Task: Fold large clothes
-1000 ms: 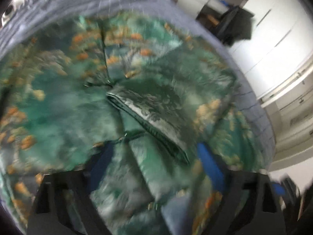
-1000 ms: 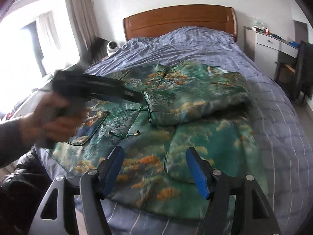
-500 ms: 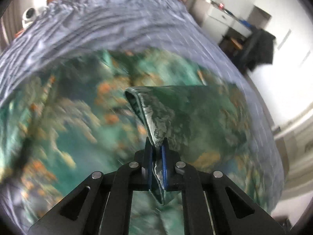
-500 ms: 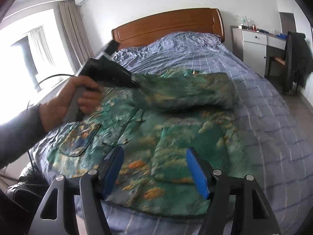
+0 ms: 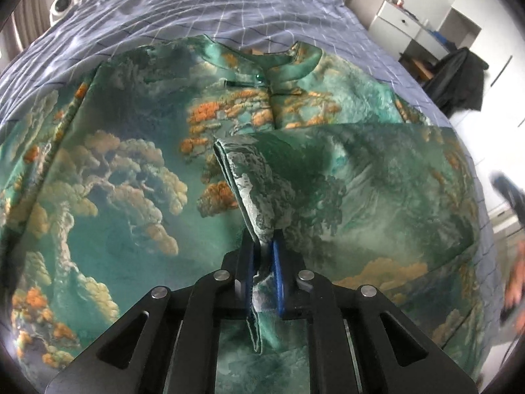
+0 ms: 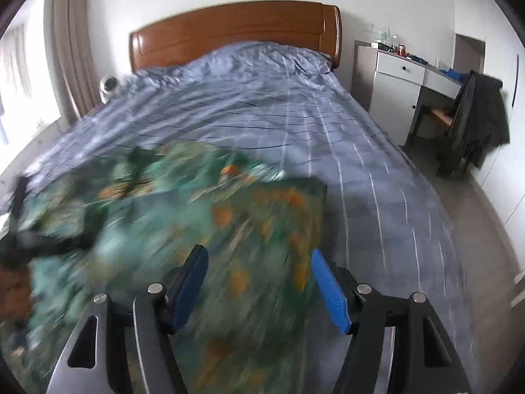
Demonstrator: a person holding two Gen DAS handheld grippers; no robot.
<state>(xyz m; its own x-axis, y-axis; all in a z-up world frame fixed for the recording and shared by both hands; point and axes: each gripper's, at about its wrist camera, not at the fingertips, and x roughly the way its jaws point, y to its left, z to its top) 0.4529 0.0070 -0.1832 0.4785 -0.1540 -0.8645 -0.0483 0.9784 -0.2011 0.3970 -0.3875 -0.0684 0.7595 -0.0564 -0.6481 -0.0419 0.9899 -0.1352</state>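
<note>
The green jacket (image 5: pixel 124 197) lies spread front-up on the bed (image 5: pixel 203 10), over its blue checked cover, with the stand-up collar (image 5: pixel 295 65) toward the headboard (image 6: pixel 236 29) at 12 o'clock. Its glossy fabric is printed with teal sky, tan clouds and orange trees, and the front is closed at the neck by a knot fastening. One sleeve (image 5: pixel 361 177) is folded across the chest from 3 o'clock, its cuff lifted off the body. The left hand-held gripper (image 5: pixel 264 259) is clamped tight on that cuff, blue pads pressing the cloth from both sides. The right hand-held gripper (image 6: pixel 259 282) hangs over the jacket's blurred 3 o'clock edge, jaws apart with nothing between them. Of containers, only a white desk (image 6: pixel 403 75) with one closed drawer stands beside the bed; its contents cannot be seen.
</note>
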